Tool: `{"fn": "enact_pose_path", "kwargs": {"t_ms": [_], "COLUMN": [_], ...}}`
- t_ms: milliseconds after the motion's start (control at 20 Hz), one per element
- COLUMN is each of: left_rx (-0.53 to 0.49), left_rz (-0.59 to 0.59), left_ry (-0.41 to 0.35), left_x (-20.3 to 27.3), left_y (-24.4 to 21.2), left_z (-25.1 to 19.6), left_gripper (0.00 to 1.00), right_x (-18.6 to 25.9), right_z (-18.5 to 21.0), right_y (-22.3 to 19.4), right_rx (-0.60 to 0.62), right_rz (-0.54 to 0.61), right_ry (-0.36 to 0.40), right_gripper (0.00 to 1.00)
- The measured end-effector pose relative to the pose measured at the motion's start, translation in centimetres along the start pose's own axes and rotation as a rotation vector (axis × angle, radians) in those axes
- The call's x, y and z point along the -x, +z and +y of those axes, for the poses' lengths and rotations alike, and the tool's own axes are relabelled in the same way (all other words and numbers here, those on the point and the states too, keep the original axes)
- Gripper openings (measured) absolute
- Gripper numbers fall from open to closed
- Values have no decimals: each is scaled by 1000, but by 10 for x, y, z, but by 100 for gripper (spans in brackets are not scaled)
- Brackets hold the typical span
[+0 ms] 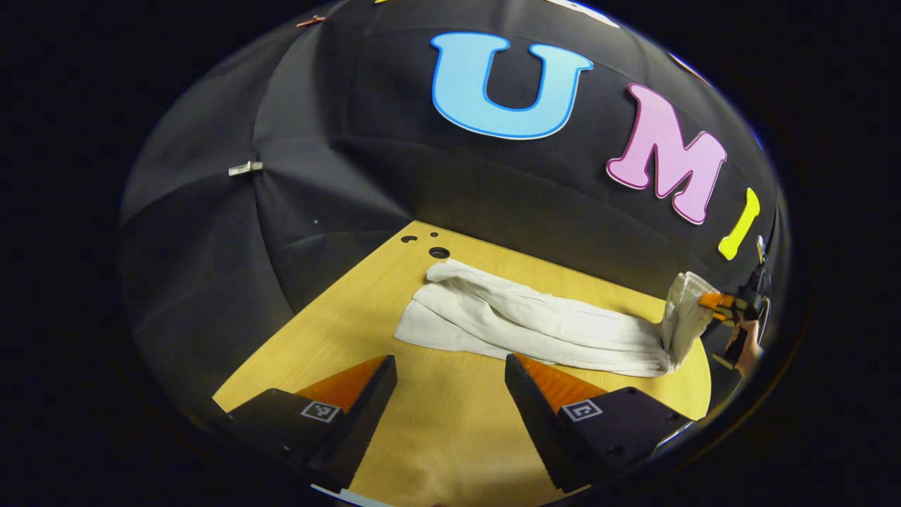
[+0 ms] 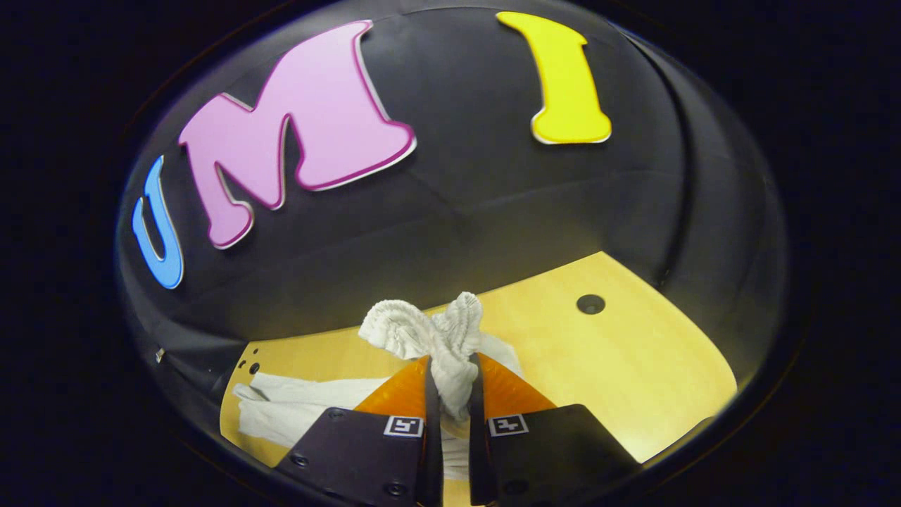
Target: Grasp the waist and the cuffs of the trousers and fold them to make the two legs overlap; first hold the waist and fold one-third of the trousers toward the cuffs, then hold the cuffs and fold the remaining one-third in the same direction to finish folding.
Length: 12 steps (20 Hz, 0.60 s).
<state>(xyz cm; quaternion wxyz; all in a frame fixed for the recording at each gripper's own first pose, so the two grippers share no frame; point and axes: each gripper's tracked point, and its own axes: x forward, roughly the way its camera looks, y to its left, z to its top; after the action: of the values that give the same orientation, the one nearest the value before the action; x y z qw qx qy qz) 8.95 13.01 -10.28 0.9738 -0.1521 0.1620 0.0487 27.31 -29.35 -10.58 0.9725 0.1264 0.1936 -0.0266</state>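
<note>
White trousers [image 1: 535,320] lie lengthwise on the wooden table [image 1: 450,422], their two legs stacked and the leg ends pointing to the far left. My left gripper [image 1: 449,359] hovers open over bare table just in front of them, nothing between its fingers. At the right, my right gripper [image 1: 718,301] holds the ribbed end [image 1: 686,310] raised off the table, a hand [image 1: 750,348] behind it. In the right gripper view, my right gripper [image 2: 452,359] is shut on the bunched ribbed end [image 2: 450,338]; the rest of the trousers [image 2: 288,408] trails away to the left on the table [image 2: 619,366].
Small round holes [image 1: 438,252] mark the table's far corner near the leg ends, and another hole [image 2: 590,304] lies right of the raised cloth. The black booth wall [image 1: 338,183] closes in behind the table. The table's near edge [image 1: 232,394] runs beside my left fingers.
</note>
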Motion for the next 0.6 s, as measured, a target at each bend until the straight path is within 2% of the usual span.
{"fn": "enact_pose_path", "kwargs": {"t_ms": [300, 500, 550, 600], "left_rx": [21, 33, 37, 41], "left_rz": [4, -18, -17, -17], "left_ry": [1, 33, 40, 45], "left_x": [-36, -74, -85, -96], "left_y": [1, 14, 16, 18], "left_z": [28, 44, 47, 49], "left_gripper": [98, 98, 98, 98], "right_x": [0, 0, -3, -5], "right_z": [-2, -3, -4, -3], "right_y": [-1, -1, -3, -5], "right_rx": [73, 106, 103, 99], "right_rz": [85, 131, 142, 152], "right_ry": [20, 15, 12, 11], "right_gripper": [19, 25, 22, 28]}}
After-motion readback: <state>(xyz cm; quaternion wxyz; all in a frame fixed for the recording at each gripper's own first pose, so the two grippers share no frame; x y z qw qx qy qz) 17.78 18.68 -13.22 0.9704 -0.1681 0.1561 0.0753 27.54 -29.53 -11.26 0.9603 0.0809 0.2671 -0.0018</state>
